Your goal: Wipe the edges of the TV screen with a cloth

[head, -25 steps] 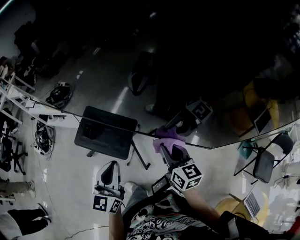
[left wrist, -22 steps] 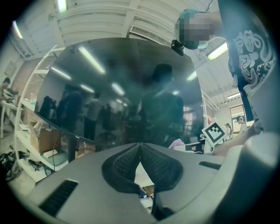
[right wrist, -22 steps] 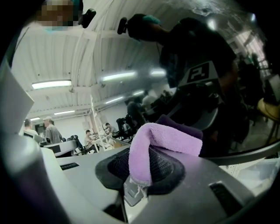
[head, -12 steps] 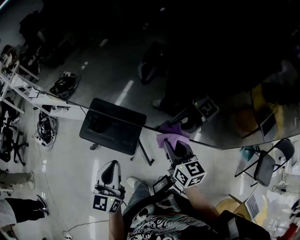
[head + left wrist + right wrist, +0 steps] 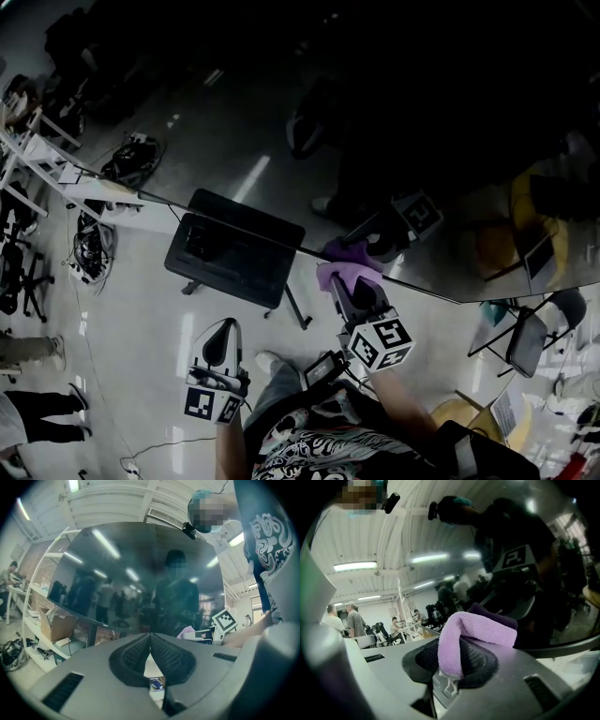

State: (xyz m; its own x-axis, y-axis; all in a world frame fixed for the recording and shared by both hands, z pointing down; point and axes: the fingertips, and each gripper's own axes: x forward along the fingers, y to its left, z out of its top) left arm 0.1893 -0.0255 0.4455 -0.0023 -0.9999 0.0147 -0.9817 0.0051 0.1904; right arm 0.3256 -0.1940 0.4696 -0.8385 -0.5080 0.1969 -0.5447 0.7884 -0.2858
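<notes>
The TV screen [image 5: 422, 112] is a large dark reflective panel filling the top of the head view; its lower edge [image 5: 262, 228] slants down to the right. A purple cloth [image 5: 339, 275] lies against that lower edge, with my right gripper [image 5: 352, 286] shut on it. In the right gripper view the cloth [image 5: 473, 630] drapes over the closed jaws, close to the screen [image 5: 543, 573]. My left gripper [image 5: 217, 342] hangs lower left, away from the screen, shut and empty. Its view faces the screen [image 5: 140, 573] over the closed tips [image 5: 150, 637].
The TV's black stand base [image 5: 234, 248] sits on the floor below the edge. White shelving [image 5: 47, 169] and cable bundles [image 5: 94, 244] are at the left. A folding chair [image 5: 530, 337] stands at the right, and a person's legs [image 5: 28, 412] show at bottom left.
The head view has drifted, so the scene sits slightly further right and higher. The right gripper keeps the cloth on the screen's lower edge. The left gripper has barely moved.
</notes>
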